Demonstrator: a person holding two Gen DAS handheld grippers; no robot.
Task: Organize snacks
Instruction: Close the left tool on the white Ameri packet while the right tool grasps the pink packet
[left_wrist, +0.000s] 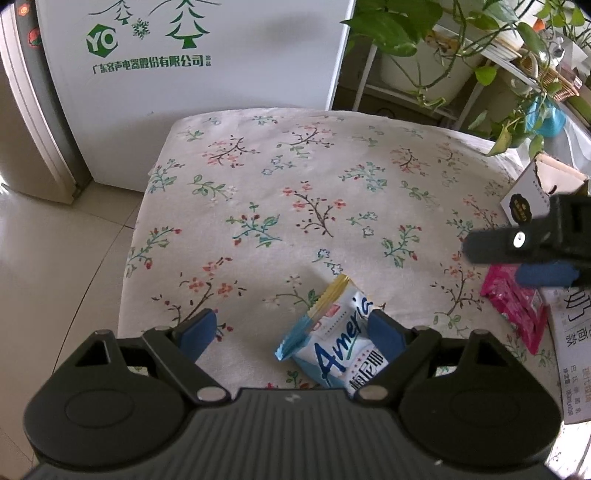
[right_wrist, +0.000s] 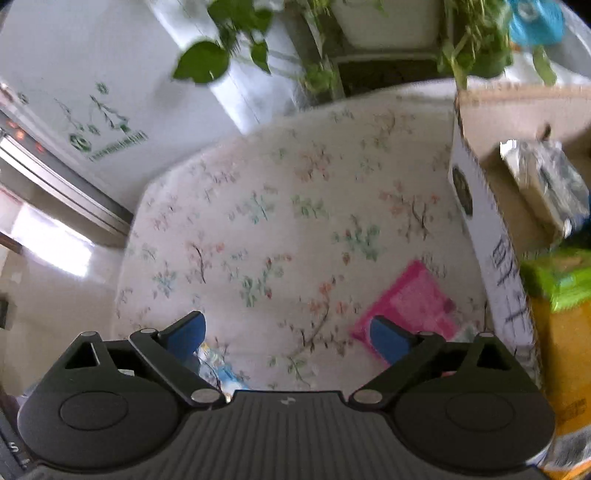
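Snacks on the floral surface (left_wrist: 258, 177), box (right_wrist: 480, 221) alongside.
Left tool (left_wrist: 291, 330) spread wide over white-blue packet (left_wrist: 332, 343), not gripping; right tool (right_wrist: 288, 332) released above pink packet (right_wrist: 413, 295).

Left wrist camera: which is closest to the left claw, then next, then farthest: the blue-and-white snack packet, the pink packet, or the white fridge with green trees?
1. The blue-and-white snack packet, lying right at the left claw, against its right finger.
2. The pink packet, off to the right on the flowered cloth, by the box.
3. The white fridge, standing beyond the cloth's far edge.
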